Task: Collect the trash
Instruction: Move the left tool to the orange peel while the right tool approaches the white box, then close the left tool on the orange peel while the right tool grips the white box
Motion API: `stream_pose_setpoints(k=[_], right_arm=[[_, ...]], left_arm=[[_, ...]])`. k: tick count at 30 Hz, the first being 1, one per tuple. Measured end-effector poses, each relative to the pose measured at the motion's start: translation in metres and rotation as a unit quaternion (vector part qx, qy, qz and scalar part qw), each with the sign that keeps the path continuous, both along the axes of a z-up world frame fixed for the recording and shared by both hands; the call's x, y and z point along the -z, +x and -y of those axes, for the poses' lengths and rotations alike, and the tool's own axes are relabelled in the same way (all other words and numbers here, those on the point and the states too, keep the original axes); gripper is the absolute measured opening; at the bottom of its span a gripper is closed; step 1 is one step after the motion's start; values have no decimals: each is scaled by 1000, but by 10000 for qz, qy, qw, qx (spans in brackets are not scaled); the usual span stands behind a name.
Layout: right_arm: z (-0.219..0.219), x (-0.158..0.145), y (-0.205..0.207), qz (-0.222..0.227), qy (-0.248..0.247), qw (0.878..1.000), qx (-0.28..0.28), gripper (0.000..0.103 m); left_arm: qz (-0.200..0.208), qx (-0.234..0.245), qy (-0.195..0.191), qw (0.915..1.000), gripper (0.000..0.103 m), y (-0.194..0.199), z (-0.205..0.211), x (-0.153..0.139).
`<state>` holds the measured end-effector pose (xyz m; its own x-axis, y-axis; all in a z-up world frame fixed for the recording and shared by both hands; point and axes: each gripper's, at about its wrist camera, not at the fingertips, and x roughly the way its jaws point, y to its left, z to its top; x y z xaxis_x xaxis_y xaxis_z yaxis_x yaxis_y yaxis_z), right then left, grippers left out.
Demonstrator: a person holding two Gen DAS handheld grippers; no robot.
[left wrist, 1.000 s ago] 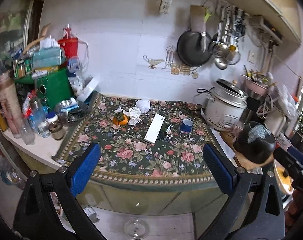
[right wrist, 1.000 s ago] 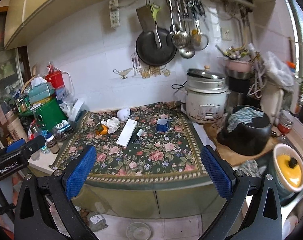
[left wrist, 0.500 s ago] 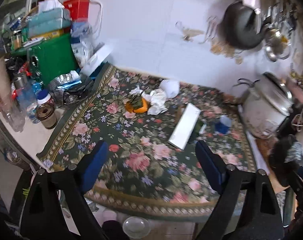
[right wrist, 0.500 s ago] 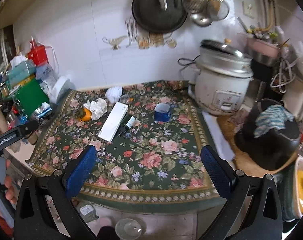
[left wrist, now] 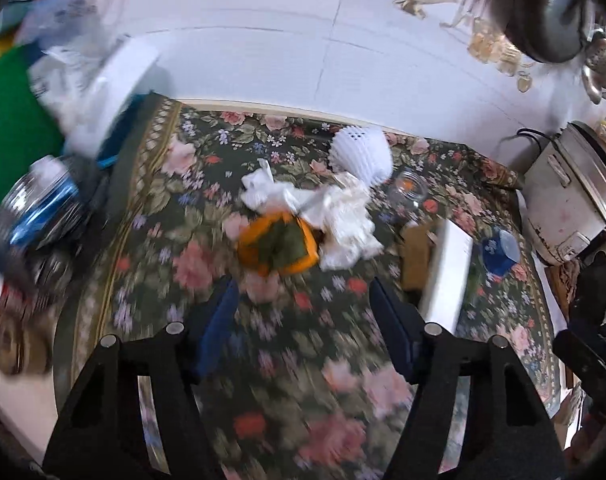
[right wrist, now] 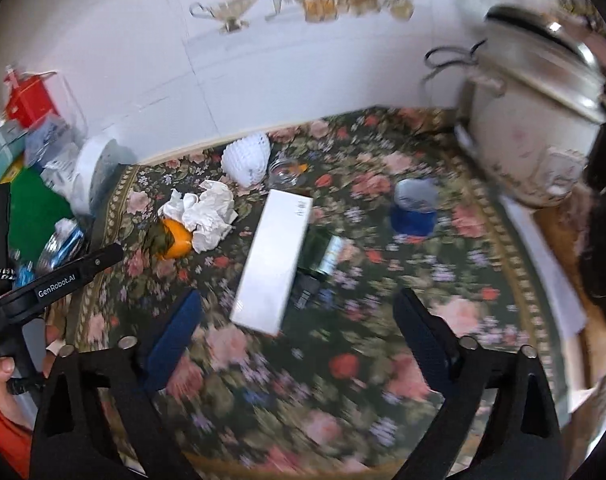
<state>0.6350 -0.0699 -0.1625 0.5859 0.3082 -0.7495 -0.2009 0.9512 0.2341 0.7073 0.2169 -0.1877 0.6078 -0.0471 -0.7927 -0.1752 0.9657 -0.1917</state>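
On the floral-clothed surface (right wrist: 383,360), a long white box (right wrist: 275,260) is lying flat, its long axis running from near you toward the wall. Crumpled tissue (left wrist: 343,224) is sitting left of it, touching an orange fruit (left wrist: 279,246). You are holding your left hand-held gripper (left wrist: 303,304) and right hand-held gripper (right wrist: 299,320) open and empty, jaws just narrowing.

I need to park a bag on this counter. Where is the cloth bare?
The floral cloth is free along its near edge, in front of the white box, and right of the blue cup toward the rice cooker. The back left is crowded: crumpled tissue, orange fruit, white foam net.
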Motion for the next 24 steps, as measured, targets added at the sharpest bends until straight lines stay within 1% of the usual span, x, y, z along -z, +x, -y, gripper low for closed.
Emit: stream_pose_setpoints(k=[1,5,7,9,11,15,18,20,21,22,23,24], right_arm=[[-7,4,8,-87,43,9999,41,88],[-31,23,44,-453,180,9986,221,77],[-41,32,61,-597,110,9976,345,75],[-49,42,77,-738,48,9961,474,68],[-51,49,89,-846,39,9945,618,67],[-48,60,111,-1010,211,9907,885,65],[-51,66,122,-1108,148,9886,1005,60],[-53,70,126,-1131,77,9880,1045,59],[-54,71,128,-1151,54,9878,1049,57],[-55,73,130,-1178,31,9874,1054,55],[-55,75,132,-1210,29,9871,1050,50],[-56,77,133,-1259,33,9867,1033,49]], left_arm=[[-25,60,-39,10000,68,7,-4,3],[-123,348,-135,9992,68,44,-22,17],[-159,456,-158,9987,66,58,-26,23],[-219,570,-236,9979,63,70,-29,29],[-265,660,-305,9970,60,77,-31,35],[-411,821,-407,9949,55,87,-32,48],[-531,924,-413,9934,49,92,-31,57],[-550,946,-381,9933,47,92,-31,60],[-530,961,-322,9934,47,92,-30,61],[-528,975,-299,9934,44,92,-30,61],[-520,979,-256,9935,41,92,-30,62],[-515,988,-236,9935,39,92,-30,62]])
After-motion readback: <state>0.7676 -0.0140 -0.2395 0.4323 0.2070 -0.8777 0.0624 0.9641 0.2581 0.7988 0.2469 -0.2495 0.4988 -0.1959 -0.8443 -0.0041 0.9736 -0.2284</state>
